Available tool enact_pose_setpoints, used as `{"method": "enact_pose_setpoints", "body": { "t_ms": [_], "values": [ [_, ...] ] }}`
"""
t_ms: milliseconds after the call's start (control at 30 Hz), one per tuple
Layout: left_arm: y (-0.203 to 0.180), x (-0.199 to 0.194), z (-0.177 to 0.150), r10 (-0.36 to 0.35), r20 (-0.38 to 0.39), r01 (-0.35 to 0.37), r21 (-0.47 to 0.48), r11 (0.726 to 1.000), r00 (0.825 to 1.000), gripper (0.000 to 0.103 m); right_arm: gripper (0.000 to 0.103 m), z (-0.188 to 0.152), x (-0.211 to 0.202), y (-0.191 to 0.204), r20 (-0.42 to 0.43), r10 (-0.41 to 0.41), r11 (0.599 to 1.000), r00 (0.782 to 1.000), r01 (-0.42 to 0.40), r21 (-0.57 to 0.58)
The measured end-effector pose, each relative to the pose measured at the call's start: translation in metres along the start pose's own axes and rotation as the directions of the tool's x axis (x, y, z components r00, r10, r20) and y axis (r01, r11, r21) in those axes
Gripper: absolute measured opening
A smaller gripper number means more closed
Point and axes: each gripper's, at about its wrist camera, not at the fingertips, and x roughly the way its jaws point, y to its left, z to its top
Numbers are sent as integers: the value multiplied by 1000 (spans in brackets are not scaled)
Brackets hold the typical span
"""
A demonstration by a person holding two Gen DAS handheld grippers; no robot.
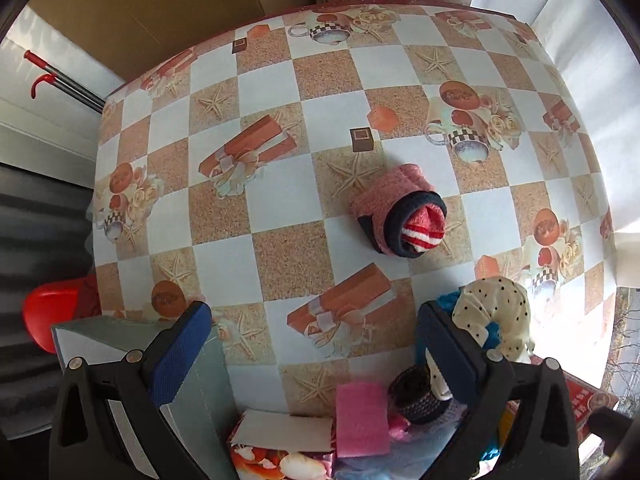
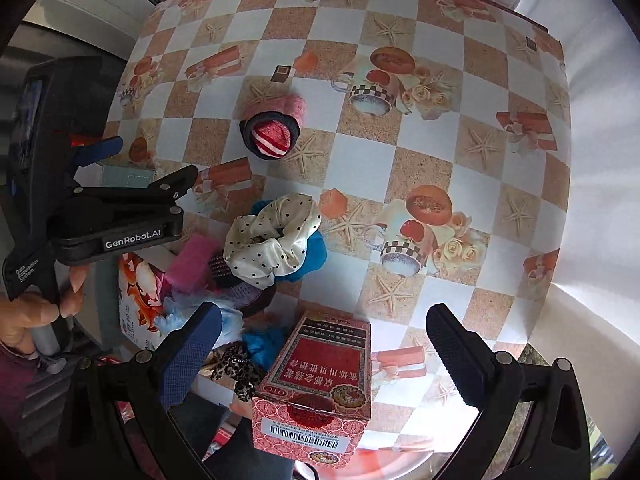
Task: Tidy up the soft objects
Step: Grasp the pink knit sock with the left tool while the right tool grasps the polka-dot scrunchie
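"GenRobot.AI" on left gripper (image 2: 156, 168), "OTC" on red box (image 2: 316, 396)

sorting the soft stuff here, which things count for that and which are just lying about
For the job:
rolled sock bundle
dotted scrunchie
blue scrunchie
leopard scrunchie
pink sponge

Just lying about:
red medicine box
flowered box

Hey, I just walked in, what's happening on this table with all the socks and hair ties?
A person holds a gripper in each hand above a checked tablecloth. Both the left gripper and the right gripper are open and hold nothing. A rolled pink sock bundle lies alone mid-table. A polka-dot scrunchie sits on a pile of soft items near the table edge, beside a pink sponge and a red box. Nothing is being grasped right now.
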Motion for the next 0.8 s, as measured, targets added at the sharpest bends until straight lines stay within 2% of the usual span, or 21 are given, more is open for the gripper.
{"method": "enact_pose_setpoints", "body": {
  "t_ms": [133,267,433,467,533,600,667,767,800],
  "values": [
    [-25,40,27,11,-42,-10,18,1000,999,103,103,7,22,-14,-43,46,999,998,-46,-4],
    [-39,75,40,49,-96,-45,37,998,994,103,103,12,36,-19,-74,81,996,994,-83,-25],
    [-38,85,48,22,-114,-19,26,999,993,101,103,26,56,-10,-117,112,990,987,-121,-76],
    [-37,84,49,13,-113,-9,35,999,994,96,103,30,63,-5,-133,110,988,985,-123,-93],
    [-32,80,48,-36,-103,41,44,998,994,78,103,38,75,6,-157,89,984,983,-111,-136],
    [-21,76,47,-90,-118,92,17,996,989,39,103,45,87,17,-178,56,980,982,-88,-178],
    [-7,74,45,-116,-121,114,-25,993,986,34,103,50,99,25,-197,24,976,980,-66,-209],
    [12,72,38,-119,-107,115,-44,992,987,28,103,55,116,39,-220,-2,967,975,-55,-250],
    [17,71,34,-112,-106,107,-49,993,988,27,98,56,119,42,-222,-6,965,975,-53,-256]
  ]
}}
